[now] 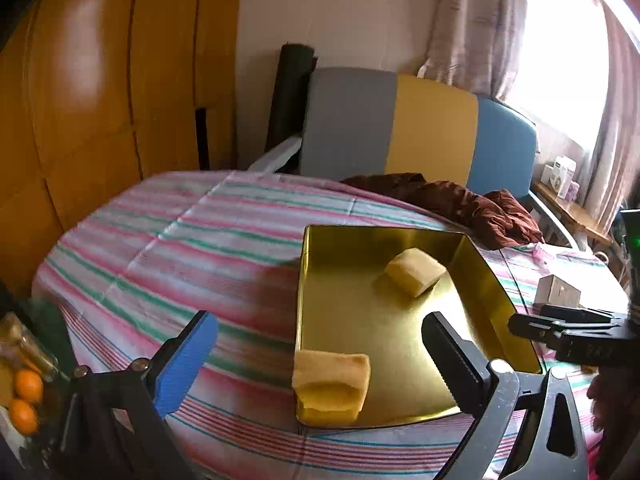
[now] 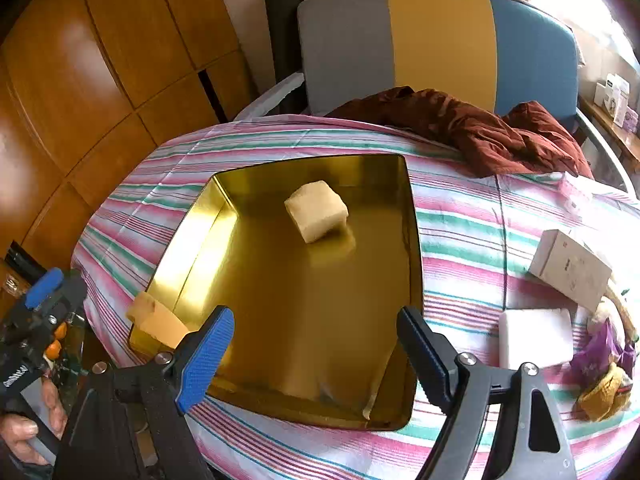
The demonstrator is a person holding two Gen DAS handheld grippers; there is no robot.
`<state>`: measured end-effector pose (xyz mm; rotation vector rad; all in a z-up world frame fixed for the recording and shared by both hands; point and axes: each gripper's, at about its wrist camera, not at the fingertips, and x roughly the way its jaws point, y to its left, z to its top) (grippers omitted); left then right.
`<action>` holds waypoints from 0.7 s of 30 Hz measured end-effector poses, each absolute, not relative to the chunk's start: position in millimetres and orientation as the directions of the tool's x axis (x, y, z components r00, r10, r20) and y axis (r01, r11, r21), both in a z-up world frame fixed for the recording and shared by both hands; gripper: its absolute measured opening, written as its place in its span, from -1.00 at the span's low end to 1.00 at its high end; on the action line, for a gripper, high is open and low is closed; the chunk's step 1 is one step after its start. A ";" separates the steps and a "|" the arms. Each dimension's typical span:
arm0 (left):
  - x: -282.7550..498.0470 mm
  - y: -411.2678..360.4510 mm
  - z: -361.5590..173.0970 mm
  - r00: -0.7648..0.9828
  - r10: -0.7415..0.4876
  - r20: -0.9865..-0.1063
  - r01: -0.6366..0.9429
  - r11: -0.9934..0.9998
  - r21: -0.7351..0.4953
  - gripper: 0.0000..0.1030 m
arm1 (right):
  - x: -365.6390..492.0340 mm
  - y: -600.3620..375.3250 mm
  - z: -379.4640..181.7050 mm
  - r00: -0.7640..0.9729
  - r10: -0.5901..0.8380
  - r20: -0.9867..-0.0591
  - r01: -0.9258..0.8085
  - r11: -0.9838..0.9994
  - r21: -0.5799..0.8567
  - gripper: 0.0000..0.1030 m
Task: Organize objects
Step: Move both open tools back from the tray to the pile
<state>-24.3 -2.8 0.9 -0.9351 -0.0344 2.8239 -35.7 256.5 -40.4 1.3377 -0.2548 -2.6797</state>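
Observation:
A gold metal tray lies on the striped tablecloth. One pale yellow spongy block sits inside it toward the far side. A second yellow block rests across the rim at the tray's near left corner. My left gripper hangs open just above and behind that corner block, pads well clear of it. Over the tray's near edge, my right gripper is open with nothing between its fingers. Each gripper shows at the edge of the other's view.
A white carton, a white pad and purple wrappers lie right of the tray. A brown cloth is heaped at the back before a three-coloured chair. Oranges sit below the table's left edge.

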 end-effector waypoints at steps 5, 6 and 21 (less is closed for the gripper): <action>-19.8 11.9 3.9 -0.787 0.168 -0.594 -0.176 -0.983 -0.046 0.99 | -27.4 257.5 -42.0 -0.606 -0.190 -0.772 0.045 -0.978 0.205 0.65; -19.4 14.4 3.0 -0.781 0.172 -0.600 -0.181 -0.982 -0.047 0.99 | -25.8 257.5 -41.3 -0.610 -0.187 -0.770 0.046 -0.979 0.201 0.65; -9.4 53.3 -5.1 -0.763 0.187 -0.619 -0.253 -0.967 0.020 0.99 | -6.9 266.7 -39.2 -0.669 -0.104 -0.736 0.014 -0.992 0.128 0.65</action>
